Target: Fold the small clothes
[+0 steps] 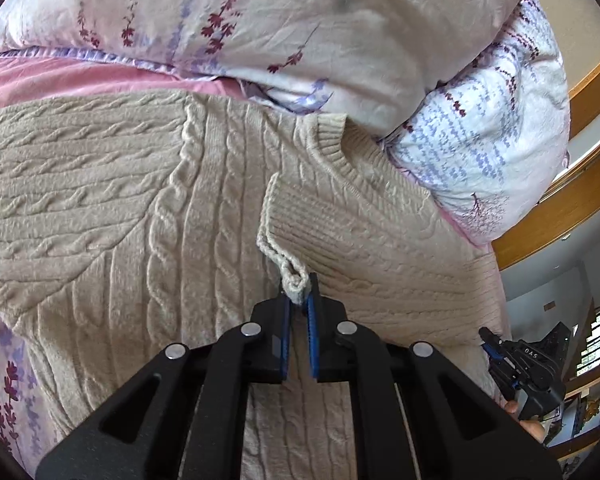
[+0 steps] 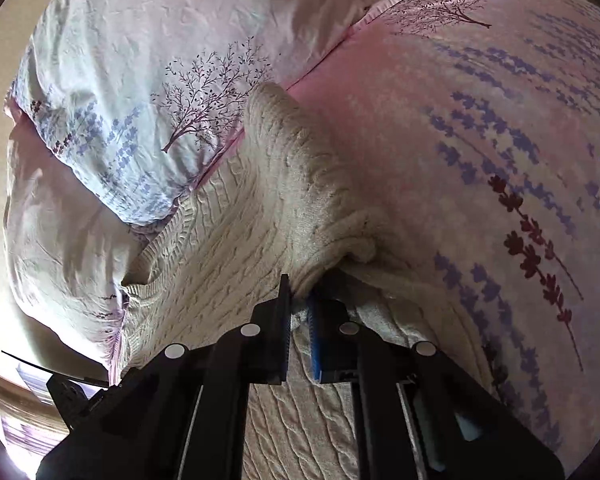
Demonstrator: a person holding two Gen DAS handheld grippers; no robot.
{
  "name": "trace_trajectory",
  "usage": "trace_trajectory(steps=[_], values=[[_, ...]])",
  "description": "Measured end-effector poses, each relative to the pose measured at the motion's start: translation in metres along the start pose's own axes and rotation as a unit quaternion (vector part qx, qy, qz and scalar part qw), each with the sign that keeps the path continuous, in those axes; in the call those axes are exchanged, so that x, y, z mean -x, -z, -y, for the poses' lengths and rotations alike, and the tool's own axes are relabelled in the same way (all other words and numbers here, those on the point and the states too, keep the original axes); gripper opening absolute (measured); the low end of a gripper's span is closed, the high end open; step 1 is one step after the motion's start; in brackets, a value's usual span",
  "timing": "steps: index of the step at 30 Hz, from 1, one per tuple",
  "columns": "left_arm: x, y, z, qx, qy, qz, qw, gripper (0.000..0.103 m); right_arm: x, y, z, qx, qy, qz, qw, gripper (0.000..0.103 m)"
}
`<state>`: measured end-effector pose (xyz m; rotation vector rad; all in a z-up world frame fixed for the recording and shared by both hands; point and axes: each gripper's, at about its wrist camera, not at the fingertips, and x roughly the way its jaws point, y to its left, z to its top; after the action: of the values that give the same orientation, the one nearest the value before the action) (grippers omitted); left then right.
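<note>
A beige cable-knit sweater (image 1: 140,208) lies spread on a floral bed. Its ribbed neckline (image 1: 332,144) points toward the pillows. My left gripper (image 1: 299,300) is shut on the ribbed edge of a part folded over the sweater's body. My right gripper (image 2: 299,304) is shut on a bunched fold of the sweater (image 2: 236,240), where a sleeve (image 2: 288,152) runs away from the jaws. The right gripper also shows in the left wrist view (image 1: 496,350) at the sweater's right edge.
Floral pillows (image 1: 300,28) lie just behind the sweater. The pink and lavender bedsheet (image 2: 500,140) spreads to the right. A wooden bed frame (image 1: 572,200) and a window lie past the pillows.
</note>
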<state>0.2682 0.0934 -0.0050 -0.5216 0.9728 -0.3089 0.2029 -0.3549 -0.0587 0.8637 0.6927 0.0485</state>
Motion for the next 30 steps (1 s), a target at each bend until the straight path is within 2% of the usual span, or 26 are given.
trace_trajectory(steps=[4, 7, 9, 11, 15, 16, 18, 20, 21, 22, 26, 30], values=[[0.001, -0.002, 0.003, -0.019, -0.011, 0.004, 0.9997, 0.009, 0.018, 0.007, -0.016, 0.041, 0.024, 0.002, 0.999, 0.017], [-0.002, -0.002, 0.002, -0.022, -0.012, 0.003, 0.9997, 0.012, 0.040, 0.009, -0.032, 0.086, 0.041, 0.059, 0.994, 0.021], [-0.002, -0.001, 0.001, -0.022, -0.012, 0.005, 0.9997, 0.012, 0.037, 0.004, -0.043, 0.114, 0.058, 0.074, 0.989, 0.025], [-0.002, -0.001, 0.001, -0.024, -0.014, 0.006, 0.9996, 0.012, 0.021, -0.006, -0.047, 0.127, 0.068, 0.060, 0.988, 0.025], [-0.007, -0.003, 0.003, -0.020, -0.008, 0.005, 0.9998, 0.012, -0.020, -0.017, -0.034, 0.127, 0.124, 0.016, 0.984, 0.025], [-0.006, -0.004, 0.001, -0.018, -0.004, 0.004, 0.9998, 0.013, -0.020, -0.015, -0.036, 0.137, 0.132, 0.029, 0.981, 0.025], [-0.002, -0.005, -0.001, -0.013, 0.010, -0.001, 0.9999, 0.015, -0.021, -0.012, -0.045, 0.150, 0.156, 0.019, 0.976, 0.027], [0.011, -0.005, -0.004, -0.007, 0.014, 0.005, 0.9999, 0.025, -0.019, -0.004, -0.060, 0.167, 0.137, 0.011, 0.976, 0.041], [0.020, -0.006, -0.005, -0.005, 0.016, 0.012, 0.9998, 0.033, -0.020, 0.002, -0.069, 0.184, 0.129, 0.006, 0.974, 0.041], [0.031, -0.006, -0.008, -0.002, 0.021, 0.022, 0.9995, 0.037, -0.022, 0.009, -0.081, 0.201, 0.121, 0.000, 0.972, 0.041], [0.081, -0.003, -0.034, 0.016, 0.022, 0.061, 0.9978, 0.044, -0.046, 0.040, -0.127, 0.278, 0.098, -0.036, 0.955, 0.041], [0.128, 0.001, -0.084, 0.069, -0.003, 0.088, 0.9937, 0.045, -0.074, 0.070, -0.161, 0.341, 0.112, -0.046, 0.932, 0.041]])
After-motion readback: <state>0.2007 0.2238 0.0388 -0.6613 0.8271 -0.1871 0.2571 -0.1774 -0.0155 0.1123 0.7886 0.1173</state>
